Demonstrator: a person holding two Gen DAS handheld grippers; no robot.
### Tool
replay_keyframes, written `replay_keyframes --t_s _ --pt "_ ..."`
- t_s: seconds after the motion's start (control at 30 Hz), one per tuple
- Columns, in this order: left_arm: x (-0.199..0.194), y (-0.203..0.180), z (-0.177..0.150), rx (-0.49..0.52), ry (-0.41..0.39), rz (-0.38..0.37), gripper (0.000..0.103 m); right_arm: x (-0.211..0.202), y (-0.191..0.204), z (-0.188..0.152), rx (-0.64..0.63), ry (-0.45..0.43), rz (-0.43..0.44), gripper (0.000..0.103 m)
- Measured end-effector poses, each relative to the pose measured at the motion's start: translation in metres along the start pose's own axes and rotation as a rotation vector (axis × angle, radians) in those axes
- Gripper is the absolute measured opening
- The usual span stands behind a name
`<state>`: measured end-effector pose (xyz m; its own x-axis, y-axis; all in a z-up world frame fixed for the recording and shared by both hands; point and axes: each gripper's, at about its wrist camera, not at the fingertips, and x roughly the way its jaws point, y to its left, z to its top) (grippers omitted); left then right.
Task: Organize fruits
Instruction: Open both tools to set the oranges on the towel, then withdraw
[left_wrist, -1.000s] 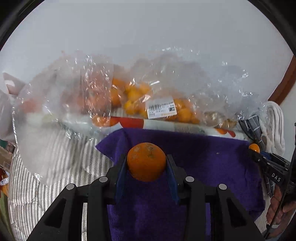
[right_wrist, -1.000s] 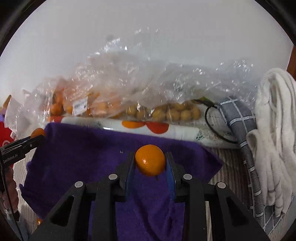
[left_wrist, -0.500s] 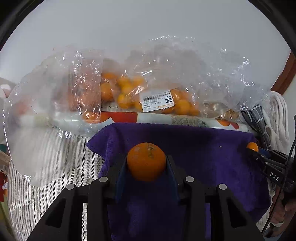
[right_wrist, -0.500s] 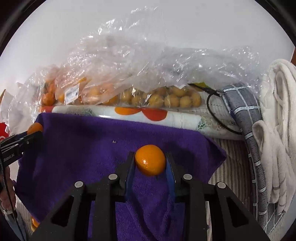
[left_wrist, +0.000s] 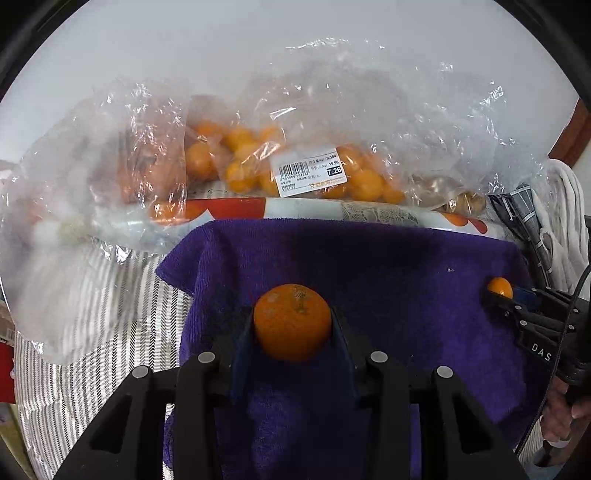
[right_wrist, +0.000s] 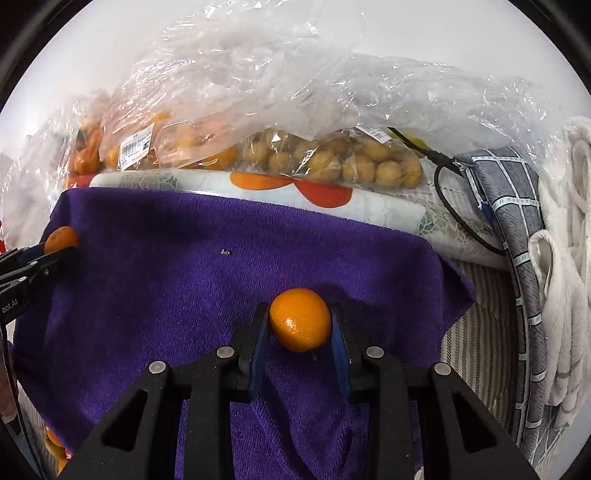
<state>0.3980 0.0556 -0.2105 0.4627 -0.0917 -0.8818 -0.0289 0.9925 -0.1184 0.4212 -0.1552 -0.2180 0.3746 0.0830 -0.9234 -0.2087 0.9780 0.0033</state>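
My left gripper (left_wrist: 292, 325) is shut on a dull orange mandarin (left_wrist: 291, 320) above the purple towel (left_wrist: 388, 280). My right gripper (right_wrist: 300, 325) is shut on a bright orange mandarin (right_wrist: 300, 319) over the same towel (right_wrist: 177, 266). Each gripper shows at the edge of the other's view: the right one (left_wrist: 499, 291) with its mandarin (left_wrist: 499, 287), the left one (right_wrist: 61, 245) with its mandarin (right_wrist: 61, 238). Clear plastic bags of small oranges (left_wrist: 321, 173) lie behind the towel. A bag of pale brown round fruits (right_wrist: 343, 158) lies next to them.
A rolled printed cloth (right_wrist: 258, 188) lies along the towel's far edge. A grey checked cloth (right_wrist: 513, 206), a white knitted fabric (right_wrist: 569, 295) and a black cable (right_wrist: 454, 214) lie at the right. A striped cover (left_wrist: 103, 325) lies under the towel. A white wall is behind.
Both grippers have moved forward and down toward the bags, still holding their mandarins. The bags and towel look nearer and lower in view.
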Motion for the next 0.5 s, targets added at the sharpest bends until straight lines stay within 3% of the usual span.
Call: replay_keyframes --t_s 0.2,0.3,0.43,0.5 --pt "0.005 -0.002 -0.001 -0.001 0.013 -0.003 0.039 0.002 -0.003 0.0 0.016 0.004 0.025 0.033" --pt "0.007 -0.002 0.0 -0.007 0.019 -0.001 0.04 -0.002 -0.002 0.001 0.003 -0.012 0.024 0.046" --pt "-0.005 0.001 0.002 -0.011 -0.015 -0.023 0.055 -0.016 0.0 0.004 -0.017 -0.057 0.021 0.064" --pt "-0.012 0.0 0.003 -0.007 -0.037 -0.03 0.055 -0.022 0.002 0.005 -0.017 -0.075 0.019 0.065"
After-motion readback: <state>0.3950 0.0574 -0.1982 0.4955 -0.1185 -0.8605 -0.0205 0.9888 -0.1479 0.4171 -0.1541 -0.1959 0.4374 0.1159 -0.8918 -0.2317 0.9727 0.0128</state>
